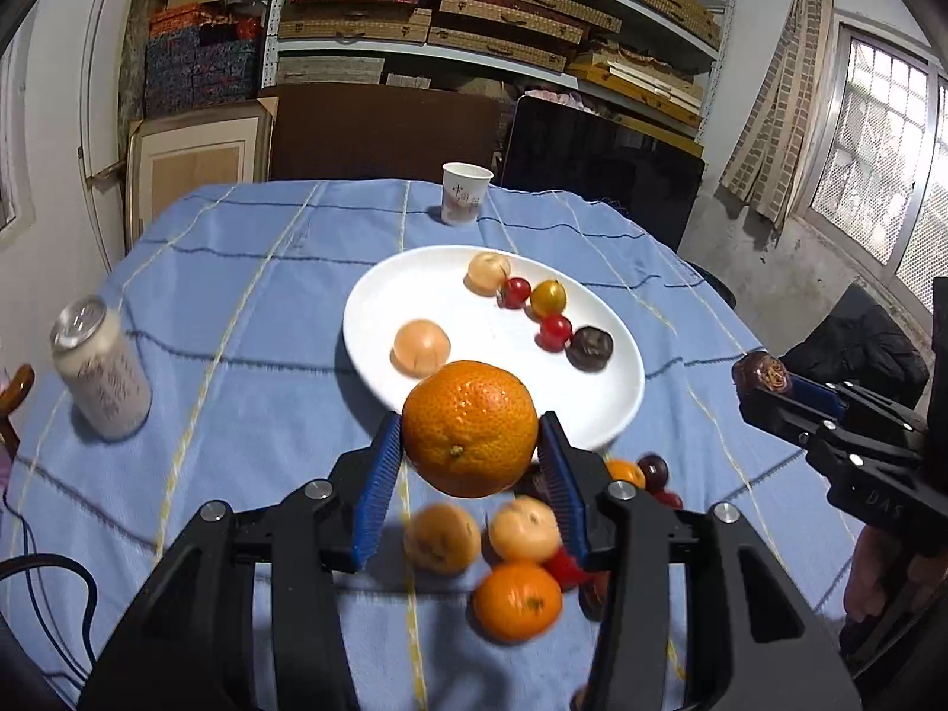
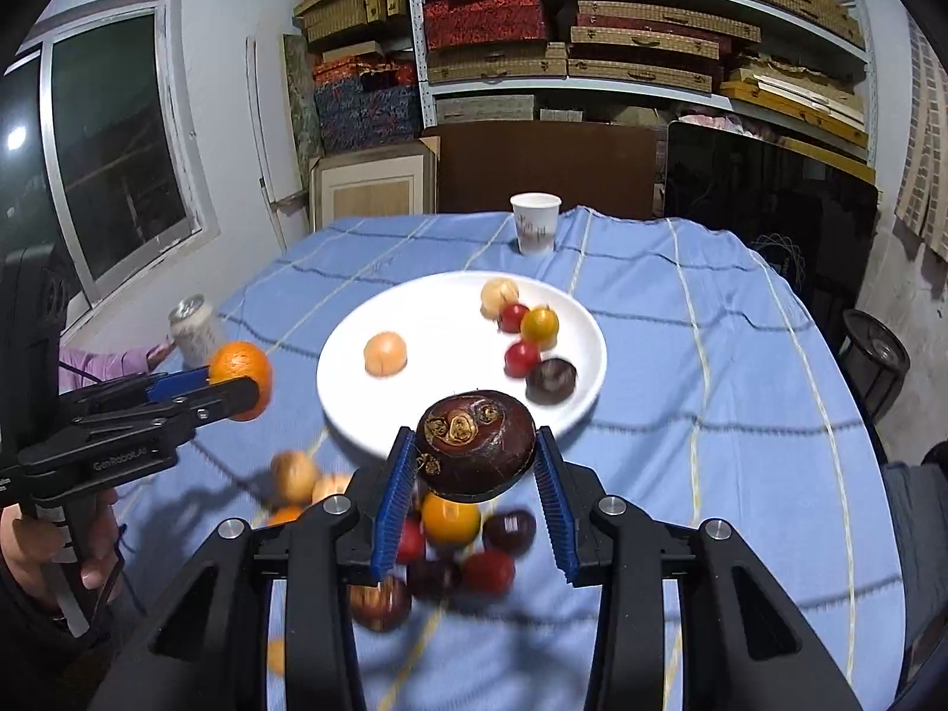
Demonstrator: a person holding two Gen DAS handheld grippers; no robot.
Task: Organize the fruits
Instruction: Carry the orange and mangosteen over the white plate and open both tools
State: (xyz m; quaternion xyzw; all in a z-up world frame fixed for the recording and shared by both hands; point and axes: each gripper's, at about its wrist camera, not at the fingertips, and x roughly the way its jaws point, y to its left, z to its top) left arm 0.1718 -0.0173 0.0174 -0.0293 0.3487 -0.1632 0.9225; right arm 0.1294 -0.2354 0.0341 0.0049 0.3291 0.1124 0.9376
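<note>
Blue ribbed pads of the left gripper [image 1: 471, 444] pinch a large orange [image 1: 470, 428], carried clear of the surface [image 1: 237, 308] just short of the near rim of the white plate [image 1: 415, 296]. On that plate six pieces already lie: two pale peeled fruits [image 1: 421, 347], small red and yellow tomatoes [image 1: 548, 298], and one dark chestnut-like piece [image 1: 590, 348]. Below the jaws a loose heap [image 1: 515, 598] of oranges and small fruits waits on the cloth. A can [image 1: 101, 367] stands off to the left and a paper cup [image 1: 466, 192] at the far edge.

From the right wrist, the right gripper [image 2: 474, 456] has its jaws closed on a dark brown water chestnut [image 2: 476, 444], also lifted and close to the plate's near rim. Under it lie more dark, red and yellow pieces [image 2: 450, 545], blurred.

By my reading the sorting is partly done: a handful sits plated, two pieces are on their way, and at least as many again remain on the surface to be gathered.
</note>
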